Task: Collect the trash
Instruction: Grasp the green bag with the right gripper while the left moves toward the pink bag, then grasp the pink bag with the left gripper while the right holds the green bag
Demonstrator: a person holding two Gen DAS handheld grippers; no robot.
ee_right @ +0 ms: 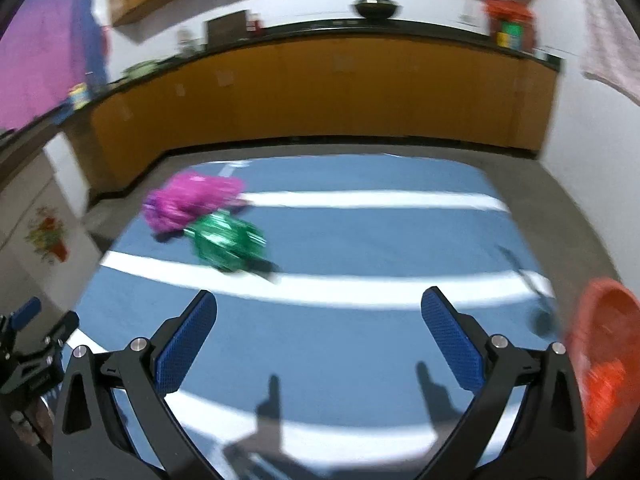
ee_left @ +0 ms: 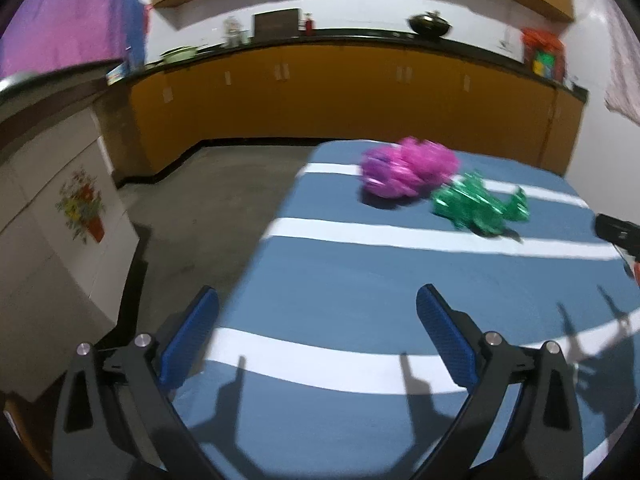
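Observation:
A crumpled pink foil wrapper (ee_left: 408, 168) and a crumpled green foil wrapper (ee_left: 476, 204) lie side by side on a blue table with white stripes (ee_left: 360, 280), toward its far side. My left gripper (ee_left: 318, 312) hangs open over the near left part of the table, well short of both, nothing between its blue pads. The right wrist view shows the pink wrapper (ee_right: 188, 202) and green wrapper (ee_right: 228, 240) ahead to the left. My right gripper (ee_right: 320, 312) is open and empty above the table's (ee_right: 360, 340) near side. The left gripper (ee_right: 28, 320) shows at that view's lower left.
An orange-red basket (ee_right: 604, 368) sits at the table's right edge. Concrete floor (ee_left: 192, 208) surrounds the table. Orange cabinets under a black counter (ee_left: 340, 92) line the far wall. A white panel with a flower print (ee_left: 80, 208) stands at the left.

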